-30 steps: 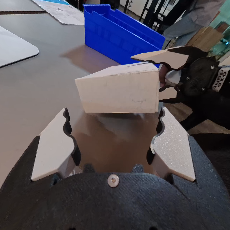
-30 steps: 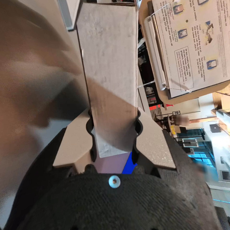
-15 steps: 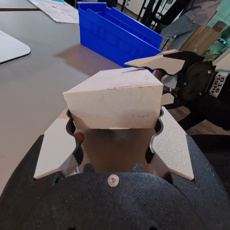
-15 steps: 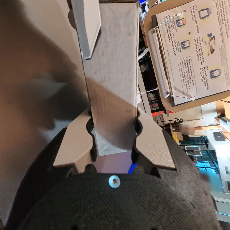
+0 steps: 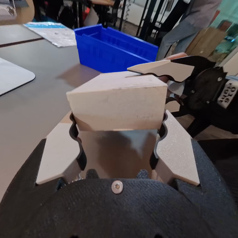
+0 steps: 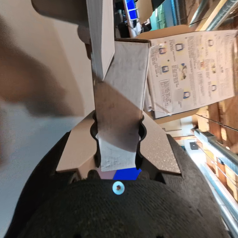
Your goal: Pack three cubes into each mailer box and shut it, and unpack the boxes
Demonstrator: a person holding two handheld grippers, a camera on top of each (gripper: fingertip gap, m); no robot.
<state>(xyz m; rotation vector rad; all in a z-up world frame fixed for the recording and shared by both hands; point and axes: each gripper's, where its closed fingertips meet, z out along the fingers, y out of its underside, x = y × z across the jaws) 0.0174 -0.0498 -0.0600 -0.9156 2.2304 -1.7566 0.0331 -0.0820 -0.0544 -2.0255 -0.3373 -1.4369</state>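
- A white mailer box (image 5: 116, 103) hangs above a dark tabletop (image 5: 32, 100), caught between two handheld grippers; its lid looks shut, and whether cubes are inside cannot be told.
- The left gripper (image 5: 117, 120) has its fingers spread wide, about the width of the box's near face, the tips touching or just beside the two lower corners; whether they are squeezing cannot be told.
- The right gripper (image 6: 118, 130), turned on its side, has its fingers closed against the two broad faces of the box's end (image 6: 121, 103), with cardboard reaching deep toward the palm. In the left wrist view one of its fingers (image 5: 158, 69) lies flat on the lid.
- Likely handling: thin corrugated card, light, stiff along its folded edges but apt to dent mid-panel. The matte faces should give the pads fair friction. Corners and edges look the safest hold; a hard pinch across the lid could bow it or spring the front flap.
- Beyond the left fingertips stands an open blue bin (image 5: 113, 51), and further left a printed sheet (image 5: 51, 32) lies flat. A pale mat (image 5: 11, 76) rests well off the left finger.
- Past the right fingertips an instruction sheet (image 6: 190, 69) hangs on a brown board. Shelving and a standing person (image 5: 182, 29) crowd the background.
- The tabletop is smooth and faintly reflective beneath the box.
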